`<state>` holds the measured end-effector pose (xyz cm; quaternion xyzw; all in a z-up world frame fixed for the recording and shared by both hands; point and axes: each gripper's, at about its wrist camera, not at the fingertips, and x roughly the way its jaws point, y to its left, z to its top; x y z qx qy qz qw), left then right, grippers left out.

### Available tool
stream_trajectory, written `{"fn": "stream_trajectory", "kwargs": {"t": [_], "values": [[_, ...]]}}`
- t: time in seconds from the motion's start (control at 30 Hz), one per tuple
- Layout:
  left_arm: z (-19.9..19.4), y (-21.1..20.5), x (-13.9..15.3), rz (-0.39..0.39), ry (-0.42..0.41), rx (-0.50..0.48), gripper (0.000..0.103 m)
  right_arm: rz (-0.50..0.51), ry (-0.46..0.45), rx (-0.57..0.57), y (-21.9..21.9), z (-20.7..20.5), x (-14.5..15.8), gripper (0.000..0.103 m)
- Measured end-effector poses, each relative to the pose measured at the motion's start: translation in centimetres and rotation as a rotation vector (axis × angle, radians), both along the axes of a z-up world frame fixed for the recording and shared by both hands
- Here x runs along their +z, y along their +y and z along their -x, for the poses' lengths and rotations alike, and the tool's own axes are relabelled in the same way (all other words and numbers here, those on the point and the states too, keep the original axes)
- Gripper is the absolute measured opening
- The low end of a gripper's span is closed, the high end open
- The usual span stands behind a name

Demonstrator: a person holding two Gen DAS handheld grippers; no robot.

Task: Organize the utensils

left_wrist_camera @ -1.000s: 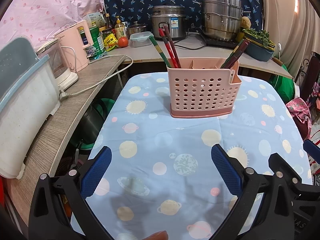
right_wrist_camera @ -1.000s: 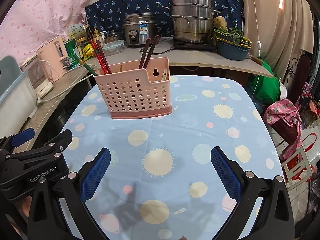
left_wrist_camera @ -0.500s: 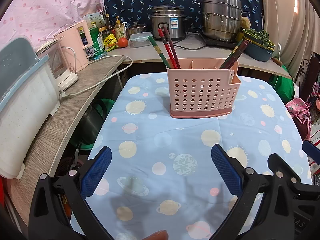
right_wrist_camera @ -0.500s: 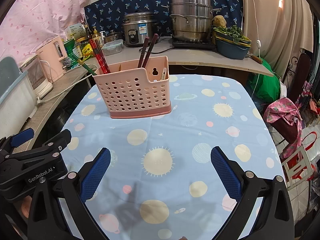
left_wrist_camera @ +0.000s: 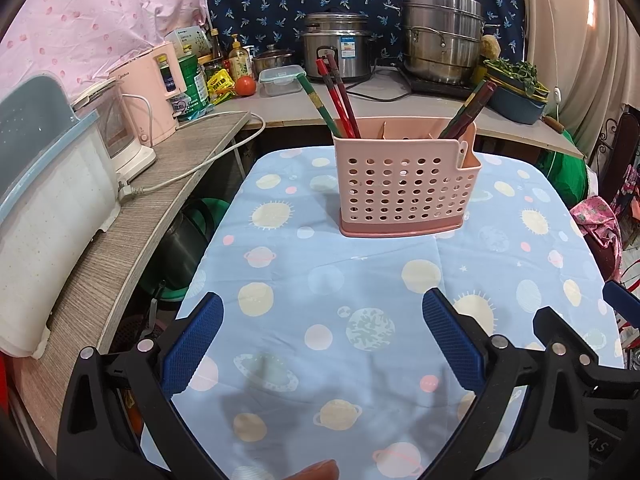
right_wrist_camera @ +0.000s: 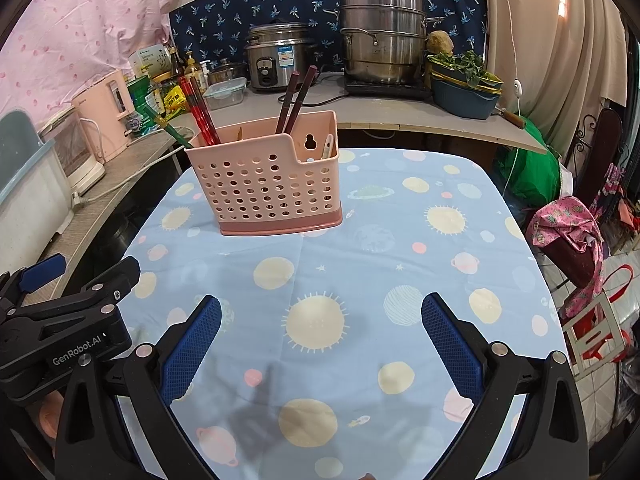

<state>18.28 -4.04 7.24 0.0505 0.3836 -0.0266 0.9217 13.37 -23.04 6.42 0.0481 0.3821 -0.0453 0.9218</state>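
Observation:
A pink perforated utensil holder stands on the blue planet-print table; it also shows in the right wrist view. Red chopsticks and a green one lean in its left compartment, dark brown chopsticks in its right. A pale utensil sits in the low end pocket. My left gripper is open and empty, well short of the holder. My right gripper is open and empty beside it; the left gripper's body shows at its left.
A wooden counter runs along the left with a white bin and pink kettle. A rice cooker and steel steamer pot stand on the back counter. Bags sit by the table's right edge.
Both grippers stay open and almost still. The view has shifted very slightly; the holder and chopsticks have not moved.

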Motion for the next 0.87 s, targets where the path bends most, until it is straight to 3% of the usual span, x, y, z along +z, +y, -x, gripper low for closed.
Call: {"fn": "stream_trajectory", "kwargs": {"t": [0.87], "values": [[0.17,0.23,0.03,-0.004,-0.013,0.012,0.095,0.007,0.007,-0.016,-0.63,0.08,0.06,0.097]]}}
